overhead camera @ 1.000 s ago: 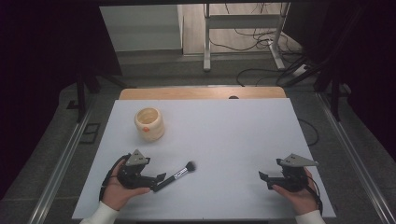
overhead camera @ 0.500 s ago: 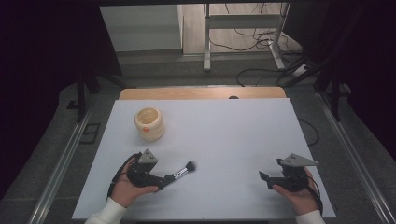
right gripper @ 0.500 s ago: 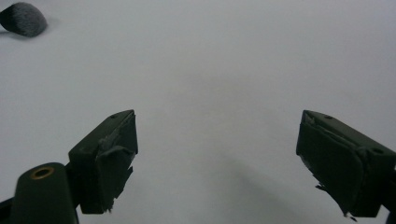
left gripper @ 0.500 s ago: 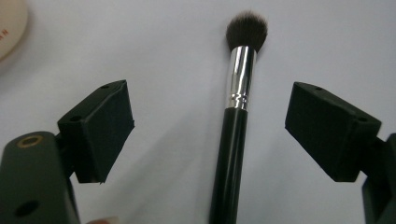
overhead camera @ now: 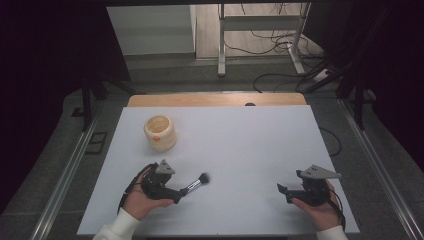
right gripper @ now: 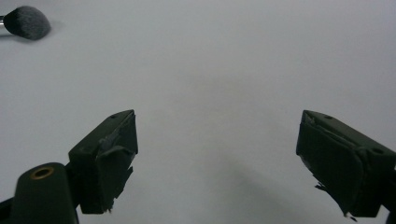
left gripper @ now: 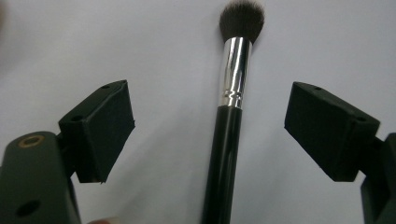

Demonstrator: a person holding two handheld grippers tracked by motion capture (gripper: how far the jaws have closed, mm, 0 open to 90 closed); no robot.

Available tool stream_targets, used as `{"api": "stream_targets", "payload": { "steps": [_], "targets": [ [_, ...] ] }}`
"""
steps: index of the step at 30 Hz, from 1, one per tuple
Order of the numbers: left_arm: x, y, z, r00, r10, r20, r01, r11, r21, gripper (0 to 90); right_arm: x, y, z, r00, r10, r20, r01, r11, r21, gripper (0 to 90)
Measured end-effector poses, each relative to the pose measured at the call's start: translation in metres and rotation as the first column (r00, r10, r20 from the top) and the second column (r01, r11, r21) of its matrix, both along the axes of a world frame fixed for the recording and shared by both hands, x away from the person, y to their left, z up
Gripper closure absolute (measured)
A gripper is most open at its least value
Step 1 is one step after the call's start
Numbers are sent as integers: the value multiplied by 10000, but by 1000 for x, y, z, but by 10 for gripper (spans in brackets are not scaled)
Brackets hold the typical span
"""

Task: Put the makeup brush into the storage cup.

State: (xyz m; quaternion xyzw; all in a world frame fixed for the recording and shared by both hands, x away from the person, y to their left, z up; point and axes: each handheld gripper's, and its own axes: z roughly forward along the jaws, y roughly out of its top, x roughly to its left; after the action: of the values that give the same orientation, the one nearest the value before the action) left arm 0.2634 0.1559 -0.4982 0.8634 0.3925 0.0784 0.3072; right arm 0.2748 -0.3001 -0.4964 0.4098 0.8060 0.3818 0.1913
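Observation:
A makeup brush (overhead camera: 198,182) with a black handle, silver ferrule and dark bristles lies on the white table (overhead camera: 250,145). My left gripper (overhead camera: 178,193) is open at the table's front left, its jaws on either side of the handle. In the left gripper view the brush (left gripper: 232,70) runs up between the jaws of the left gripper (left gripper: 208,100) without touching either pad. My right gripper (overhead camera: 283,192) rests open at the front right with nothing between its jaws; the right gripper view shows that gripper (right gripper: 217,135) over bare table and the brush's bristles (right gripper: 28,22) far off at the top left.
A cream ribbed pot (overhead camera: 160,132) stands upright at the back left of the table. A wooden strip (overhead camera: 215,99) runs along the table's far edge. Cables and a metal stand lie on the floor beyond it.
My left gripper has slid a little to the right along the brush handle, so more of the handle lies between its jaws. The brush and the right gripper have stayed put.

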Motion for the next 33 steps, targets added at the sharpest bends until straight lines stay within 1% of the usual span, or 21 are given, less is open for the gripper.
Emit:
{"api": "stream_targets", "payload": {
  "steps": [3,5,7,8,12,14,18,20,23,28,29,32,33],
  "targets": [
    [1,-2,0,10000,-42,-30,42,10000,35,168,0,0,0,10000,2,-3,-2,10000,-10,134],
    [4,-6,-2,9998,-130,-120,132,9998,159,171,0,0,-1,10000,47,3,-47,10000,-39,134],
    [4,-8,-3,9998,-110,-140,112,9998,158,172,0,1,-1,10000,59,-6,-59,10000,-38,134],
    [7,-11,-3,9996,-212,-206,217,9994,264,172,0,1,-1,10000,64,-13,-64,10000,-37,134],
    [10,-16,-4,9992,-284,-280,293,9990,336,173,0,0,-1,10000,44,-32,-44,10000,-29,134],
    [13,-20,-6,9986,-368,-383,386,9981,477,177,0,0,-1,10000,48,-34,-49,10000,-28,134],
    [17,-26,-9,9975,-508,-499,539,9966,630,198,0,1,-1,10000,58,-40,-58,10000,-56,134],
    [17,-27,-11,9970,-558,-536,593,9961,658,211,0,1,-1,10000,58,-36,-58,10000,-62,134],
    [19,-30,-14,9954,-688,-672,746,9934,869,257,0,0,-1,10000,36,-40,-36,10000,-77,135],
    [22,-33,-15,9932,-848,-795,928,9903,1030,304,1,0,-2,10000,36,-89,-36,9999,-97,135],
    [23,-35,-16,9915,-950,-887,1047,9881,1129,314,1,1,-2,9999,38,-95,-39,10000,-77,135],
    [24,-37,-16,9905,-983,-965,1096,9867,1197,351,1,1,-2,10000,41,-88,-42,9999,-105,135],
    [25,-38,-16,9894,-1038,-1017,1165,9848,1288,351,1,1,-2,10000,43,-88,-44,9999,-109,135]
  ]
}}
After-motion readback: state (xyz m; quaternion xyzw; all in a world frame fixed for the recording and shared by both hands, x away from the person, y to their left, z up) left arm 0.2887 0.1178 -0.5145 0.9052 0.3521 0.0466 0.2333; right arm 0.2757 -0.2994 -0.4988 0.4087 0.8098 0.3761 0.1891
